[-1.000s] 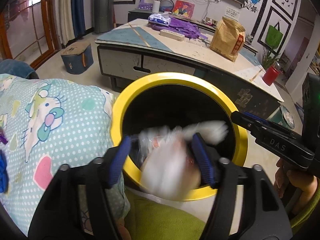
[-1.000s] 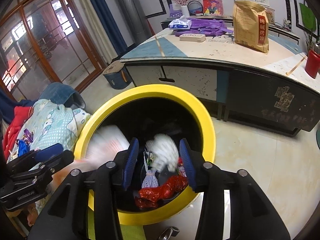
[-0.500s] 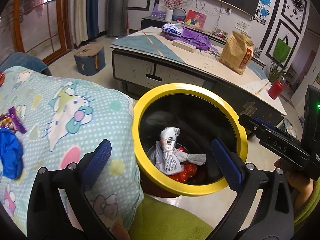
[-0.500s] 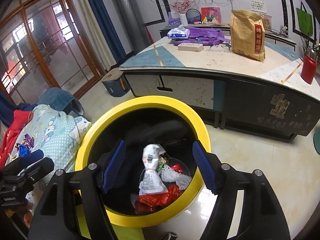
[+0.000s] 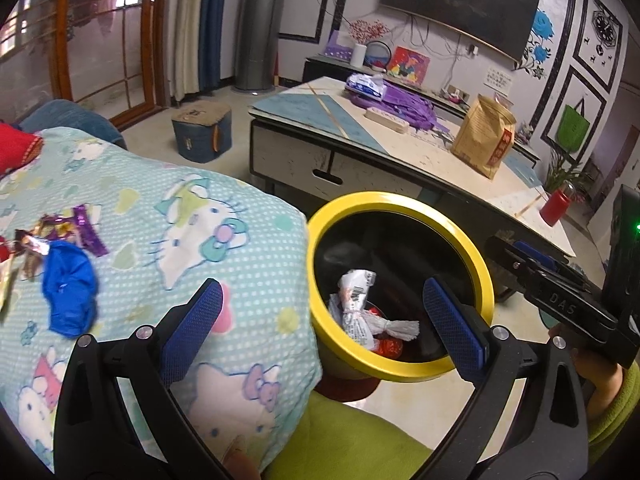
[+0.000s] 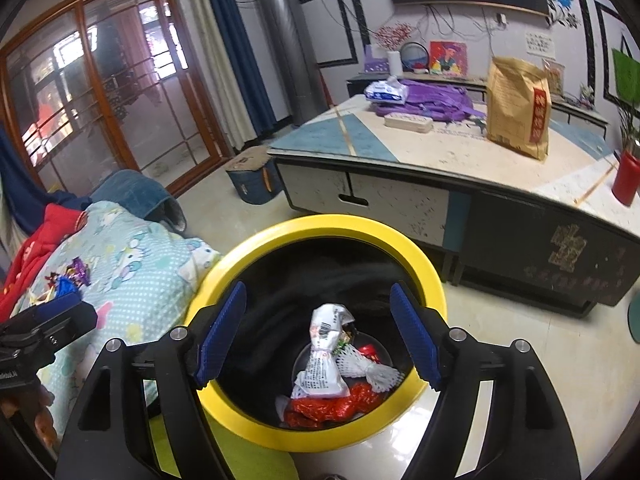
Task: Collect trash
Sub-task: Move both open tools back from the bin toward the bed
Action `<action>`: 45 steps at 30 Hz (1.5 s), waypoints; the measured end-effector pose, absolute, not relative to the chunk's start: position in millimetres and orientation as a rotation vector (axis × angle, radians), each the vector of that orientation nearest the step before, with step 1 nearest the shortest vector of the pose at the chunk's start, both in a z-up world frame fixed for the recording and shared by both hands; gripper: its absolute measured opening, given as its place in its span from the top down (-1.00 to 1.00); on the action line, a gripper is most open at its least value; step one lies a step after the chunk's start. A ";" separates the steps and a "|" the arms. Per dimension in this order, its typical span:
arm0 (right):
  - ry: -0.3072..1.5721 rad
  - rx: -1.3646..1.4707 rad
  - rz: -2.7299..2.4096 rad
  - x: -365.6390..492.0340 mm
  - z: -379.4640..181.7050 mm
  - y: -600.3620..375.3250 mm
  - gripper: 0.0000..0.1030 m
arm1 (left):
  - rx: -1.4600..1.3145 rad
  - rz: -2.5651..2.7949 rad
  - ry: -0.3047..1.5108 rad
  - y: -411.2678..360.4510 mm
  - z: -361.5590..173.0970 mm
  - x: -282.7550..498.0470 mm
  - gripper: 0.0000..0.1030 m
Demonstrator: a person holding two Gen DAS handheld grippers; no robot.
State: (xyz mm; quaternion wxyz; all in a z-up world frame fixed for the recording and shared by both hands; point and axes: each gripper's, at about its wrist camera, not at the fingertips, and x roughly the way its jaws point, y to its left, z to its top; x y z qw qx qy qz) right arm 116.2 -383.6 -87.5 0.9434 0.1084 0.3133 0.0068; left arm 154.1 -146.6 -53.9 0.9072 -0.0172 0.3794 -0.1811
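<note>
1. Since 1 second ago, both wrappers dropped into the yellow bin; white packet lies inside.
2. Left tool gapes empty; right tool, empty, is opening.
3. Next, approach the blue wrapper on the bed low, pinching its middle.

The blanket — pale blue, dotted, cartoon-cat print — carries a crumpled blue piece, purple and brown wrappers, and a red garment at its far edge. The tiled floor carries the yellow-rimmed bin, a blue box stool and the low table — what appears to be a brown paper bag stands on it.
</note>
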 end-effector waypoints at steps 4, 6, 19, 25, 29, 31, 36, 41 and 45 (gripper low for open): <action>0.583 0.191 0.058 107.9 -72.5 -367.3 -0.41 | -0.048 -0.346 0.742 -132.5 -45.6 147.0 -0.79; 0.552 0.171 0.079 103.3 -64.7 -357.9 -0.45 | -0.045 -0.328 0.719 -124.1 -41.3 143.3 -0.79; 0.495 0.071 0.186 91.9 -44.1 -306.6 -0.49 | -0.045 -0.203 0.630 -70.1 -23.3 127.6 -0.79; 0.505 0.054 0.223 94.0 -40.6 -286.2 -0.50 | -0.084 -0.139 0.609 -41.1 -19.7 128.3 -0.79; 0.518 0.025 0.258 95.4 -40.7 -268.1 -0.50 | -0.113 -0.098 0.609 -21.3 -19.6 129.7 -0.79; 0.522 0.012 0.273 95.9 -40.9 -259.2 -0.50 | -0.127 -0.075 0.605 -10.1 -19.2 130.0 -0.79; 0.530 -0.013 0.317 97.1 -38.9 -237.7 -0.50 | -0.165 -0.014 0.593 17.3 -18.0 129.6 -0.79; 0.543 -0.021 0.365 100.7 -38.2 -217.6 -0.50 | -0.216 0.053 0.581 47.2 -16.7 128.2 -0.79; 0.561 -0.025 0.410 107.1 -38.0 -197.1 -0.50 | -0.251 0.103 0.580 68.6 -16.2 127.8 -0.79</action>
